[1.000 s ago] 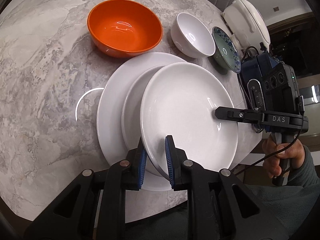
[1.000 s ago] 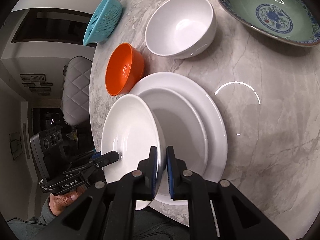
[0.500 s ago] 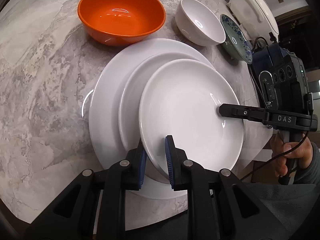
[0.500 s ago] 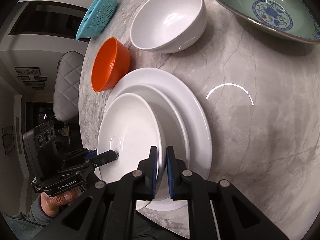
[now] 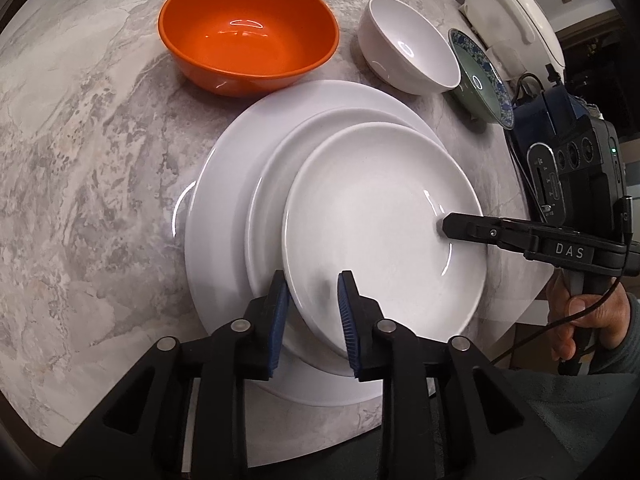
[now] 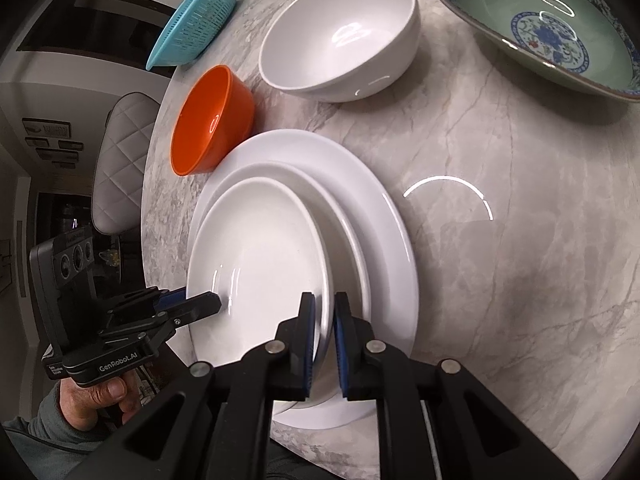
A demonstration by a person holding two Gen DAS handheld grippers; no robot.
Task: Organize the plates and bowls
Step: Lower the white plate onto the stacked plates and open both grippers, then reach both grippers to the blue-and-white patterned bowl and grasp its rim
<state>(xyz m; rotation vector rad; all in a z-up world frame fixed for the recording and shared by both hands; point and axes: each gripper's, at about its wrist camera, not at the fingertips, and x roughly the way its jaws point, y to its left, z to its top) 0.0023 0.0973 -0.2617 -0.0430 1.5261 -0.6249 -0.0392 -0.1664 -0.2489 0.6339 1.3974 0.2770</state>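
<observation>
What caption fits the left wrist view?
Left gripper opening around the top plate of a three-plate stack, bowls beyond.

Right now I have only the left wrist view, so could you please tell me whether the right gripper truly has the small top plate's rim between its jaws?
Observer: Yes. The right gripper is shut on the small plate, whose near rim passes between its jaws.
Operator: Thank you. Is there anything past the orange bowl that I should know about?
Observer: A teal basket sits at the table edge beyond the orange bowl.
Operator: And is the green bowl holding anything?
Observer: No, the green bowl is empty, showing a blue flower pattern at its centre.
</observation>
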